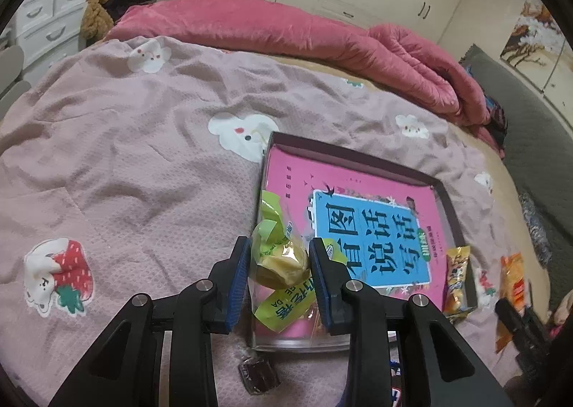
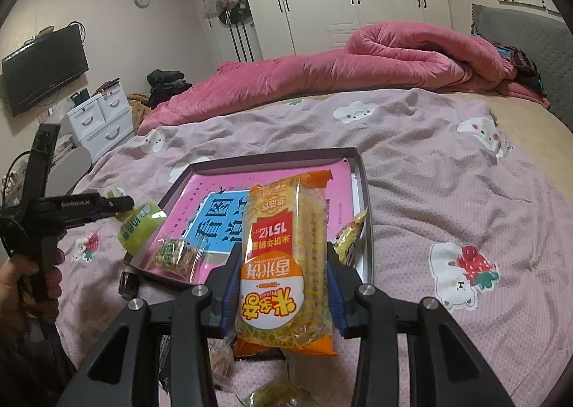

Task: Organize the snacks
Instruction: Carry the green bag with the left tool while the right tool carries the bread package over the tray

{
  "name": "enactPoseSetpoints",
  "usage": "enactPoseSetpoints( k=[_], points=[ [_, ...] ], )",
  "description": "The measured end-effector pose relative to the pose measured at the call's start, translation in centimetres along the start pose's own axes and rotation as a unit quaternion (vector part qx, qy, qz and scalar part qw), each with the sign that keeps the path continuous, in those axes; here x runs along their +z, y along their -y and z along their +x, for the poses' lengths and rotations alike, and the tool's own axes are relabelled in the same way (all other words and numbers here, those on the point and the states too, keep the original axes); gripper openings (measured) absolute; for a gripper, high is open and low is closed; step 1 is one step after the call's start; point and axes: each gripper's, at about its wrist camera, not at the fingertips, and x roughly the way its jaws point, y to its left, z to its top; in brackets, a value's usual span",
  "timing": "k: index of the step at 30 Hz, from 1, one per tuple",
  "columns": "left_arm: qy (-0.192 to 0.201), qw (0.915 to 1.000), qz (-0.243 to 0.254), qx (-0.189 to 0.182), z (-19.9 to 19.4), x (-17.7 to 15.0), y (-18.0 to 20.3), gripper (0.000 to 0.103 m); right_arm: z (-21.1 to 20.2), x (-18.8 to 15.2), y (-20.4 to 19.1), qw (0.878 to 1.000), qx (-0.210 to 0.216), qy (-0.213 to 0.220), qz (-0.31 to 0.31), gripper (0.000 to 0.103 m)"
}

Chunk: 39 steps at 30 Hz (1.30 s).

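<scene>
My left gripper is shut on a green-and-clear wrapped pastry, held over the near left corner of a dark shallow tray lined with a pink book. A yellow snack bar leans at the tray's near right edge. My right gripper is shut on an orange rice-cracker packet, upright over the tray's near edge. Inside the tray lie a clear packet of greenish snack and a yellow packet. In the right wrist view the left gripper holds the green pastry at the tray's left edge.
The tray sits on a pink bedspread with bear prints. A dark wrapped candy lies on the bed just in front of the tray. Loose wrapped snacks lie under my right gripper. A rolled pink quilt runs along the far side.
</scene>
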Motion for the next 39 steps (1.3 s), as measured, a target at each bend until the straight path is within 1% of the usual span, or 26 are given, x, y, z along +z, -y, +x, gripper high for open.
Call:
enactPoseSetpoints(
  k=[4, 15, 26, 32, 39],
  points=[
    [-0.008, 1.0, 0.003, 0.001, 0.8, -0.4, 0.4, 0.034, 0.6, 0.8, -0.3, 1.0, -0.005, 0.006, -0.008, 0.041],
    [-0.029, 0.9995, 0.007, -0.015, 2.0, -1.1, 1.2, 0.034, 3.4, 2.8, -0.7, 1.0, -0.004, 0.001, -0.004, 0.041],
    [-0.062, 0.9978, 0.009, -0.022, 3.7, -2.4, 1.5, 0.034, 6.4, 2.7, -0.4, 0.999, -0.002, -0.035, 0.013, 0.041],
    [-0.076, 0.9967, 0.01, -0.026, 4.4, -2.9, 1.6, 0.032, 7.7, 2.6, -0.1, 0.999, -0.01, -0.05, 0.019, 0.041],
    [-0.093, 0.9946, 0.012, -0.043, 5.3, -3.2, 2.0, 0.032, 9.4, 2.2, 0.6, 0.996, -0.02, -0.077, 0.025, 0.041]
  ],
)
